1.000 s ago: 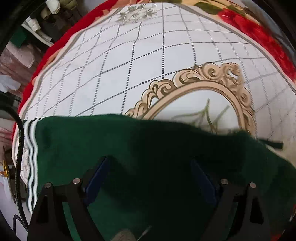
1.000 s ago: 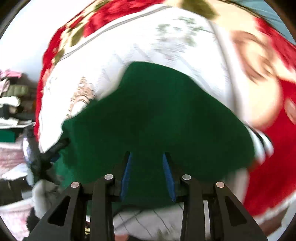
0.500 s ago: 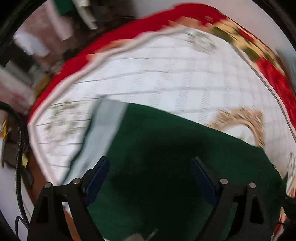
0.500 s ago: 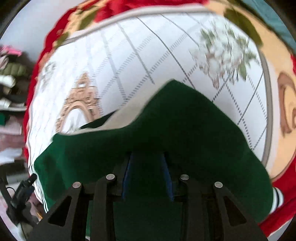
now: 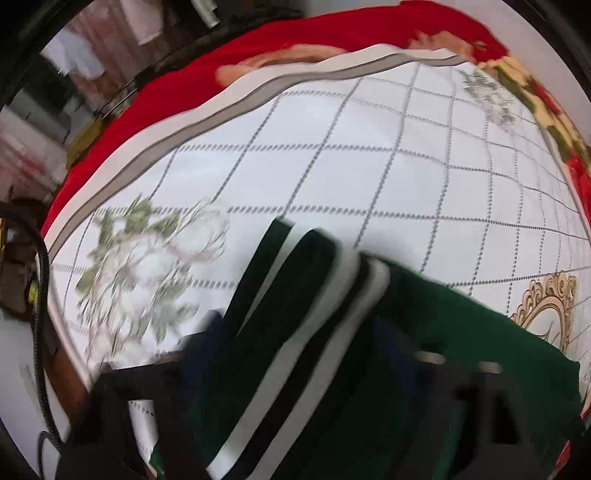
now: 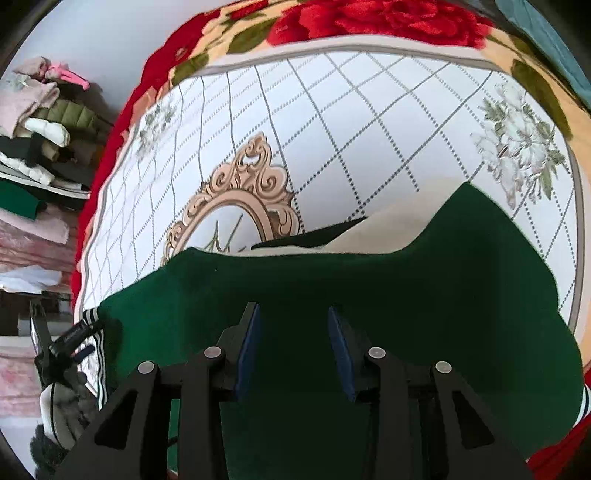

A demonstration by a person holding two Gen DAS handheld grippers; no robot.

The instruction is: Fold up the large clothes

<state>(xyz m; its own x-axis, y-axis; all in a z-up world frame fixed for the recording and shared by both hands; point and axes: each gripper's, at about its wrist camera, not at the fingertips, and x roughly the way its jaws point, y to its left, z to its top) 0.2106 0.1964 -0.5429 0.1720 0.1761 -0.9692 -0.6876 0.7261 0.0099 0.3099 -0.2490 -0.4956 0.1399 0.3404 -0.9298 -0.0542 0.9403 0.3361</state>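
A dark green garment (image 6: 369,280) with a black-and-white striped hem lies on the white patterned blanket (image 6: 332,129). In the left wrist view the striped hem (image 5: 306,350) runs between my left gripper's (image 5: 299,343) blurred fingers, which stand wide apart around it. My right gripper (image 6: 293,332) hovers over the green cloth with its blue pads (image 6: 249,343) apart and nothing between them. A cream inner layer (image 6: 388,229) and a black edge show at the garment's far fold. The left gripper also shows at the lower left of the right wrist view (image 6: 70,343).
The blanket has a red floral border (image 6: 369,18) and a gold ornate frame motif (image 6: 236,199). A stack of folded clothes (image 6: 37,110) lies off the bed to the left. A black cable (image 5: 40,295) hangs at the left wrist view's left edge.
My left gripper has swung left along the garment, so the striped hem now lies between its fingers. My right gripper has opened slightly and the garment lies flatter.
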